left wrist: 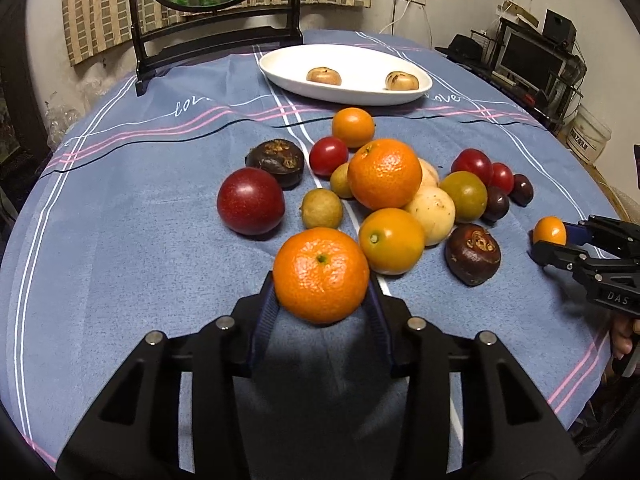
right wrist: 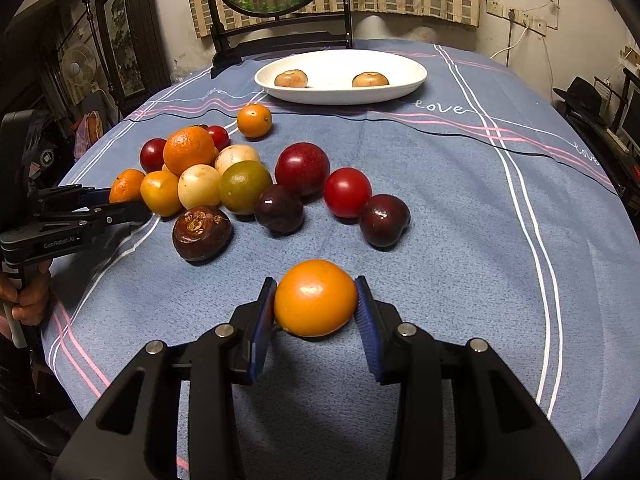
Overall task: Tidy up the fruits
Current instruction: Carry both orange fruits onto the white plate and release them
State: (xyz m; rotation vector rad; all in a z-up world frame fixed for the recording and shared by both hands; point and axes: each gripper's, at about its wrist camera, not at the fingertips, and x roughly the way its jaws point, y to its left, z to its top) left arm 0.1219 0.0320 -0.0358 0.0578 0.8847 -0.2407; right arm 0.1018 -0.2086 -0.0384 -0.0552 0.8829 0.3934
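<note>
My left gripper (left wrist: 322,280) is shut on a mandarin orange (left wrist: 320,275) at the near edge of the fruit pile; it also shows in the right wrist view (right wrist: 120,200), with the mandarin (right wrist: 126,186) between its fingers. My right gripper (right wrist: 316,300) is shut on a smooth small orange (right wrist: 315,298) just above the cloth, apart from the pile; it shows in the left wrist view (left wrist: 554,240) with its orange (left wrist: 549,231). A white oval plate (left wrist: 280,70) at the far side holds two brown fruits (left wrist: 324,76).
Several mixed fruits lie heaped mid-table: a big orange (left wrist: 384,174), red tomatoes (left wrist: 329,155), dark plums (right wrist: 384,220), water chestnuts (left wrist: 473,254), pale round fruits (left wrist: 432,210). A dark framed round screen (left wrist: 212,8) stands behind the plate. Blue tablecloth (left wrist: 140,280) covers the round table.
</note>
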